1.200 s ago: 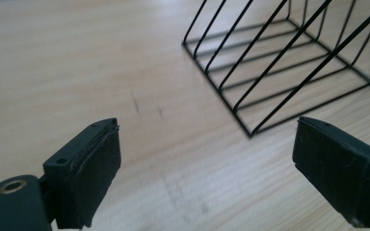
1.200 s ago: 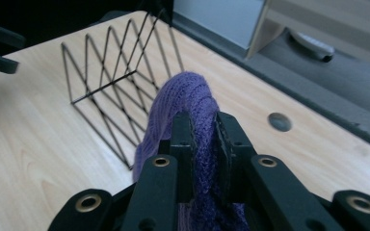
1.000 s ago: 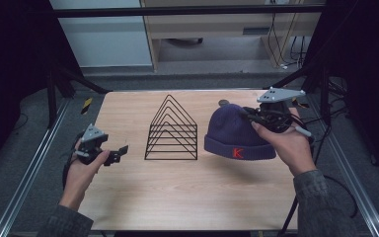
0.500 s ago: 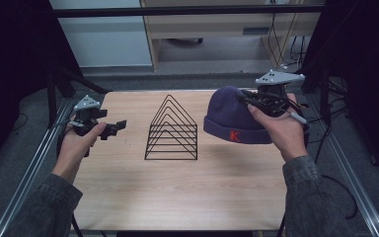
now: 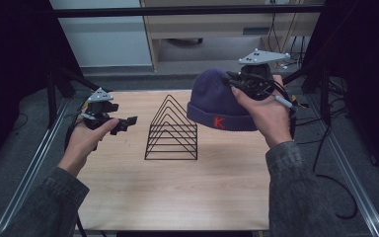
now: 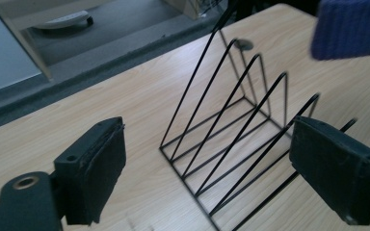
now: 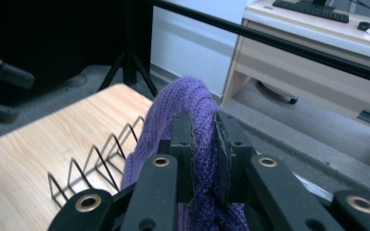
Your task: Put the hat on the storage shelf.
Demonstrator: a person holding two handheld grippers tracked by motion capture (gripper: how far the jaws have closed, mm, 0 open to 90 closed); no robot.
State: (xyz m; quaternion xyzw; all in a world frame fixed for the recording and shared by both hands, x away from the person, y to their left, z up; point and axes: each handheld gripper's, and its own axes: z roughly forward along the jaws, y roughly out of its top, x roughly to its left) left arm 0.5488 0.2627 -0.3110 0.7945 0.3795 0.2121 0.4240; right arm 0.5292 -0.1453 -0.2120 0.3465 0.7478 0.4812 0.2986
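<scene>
Purple beanie held aloft over worktop; wire rack standing mid-worktop.

The purple knit beanie [image 5: 222,101], marked with a red K, is pinched at its crown in the right tool [image 7: 203,144] and held clear of the wooden worktop [image 5: 177,187], just right of the black wire rack [image 5: 171,129]. The left tool [image 6: 221,168] is held spread wide and empty, left of the rack.

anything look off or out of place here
Nothing stands out. The black wire triangular rack stands upright on the wooden table; the right claw holds the purple knit beanie aloft.
</scene>
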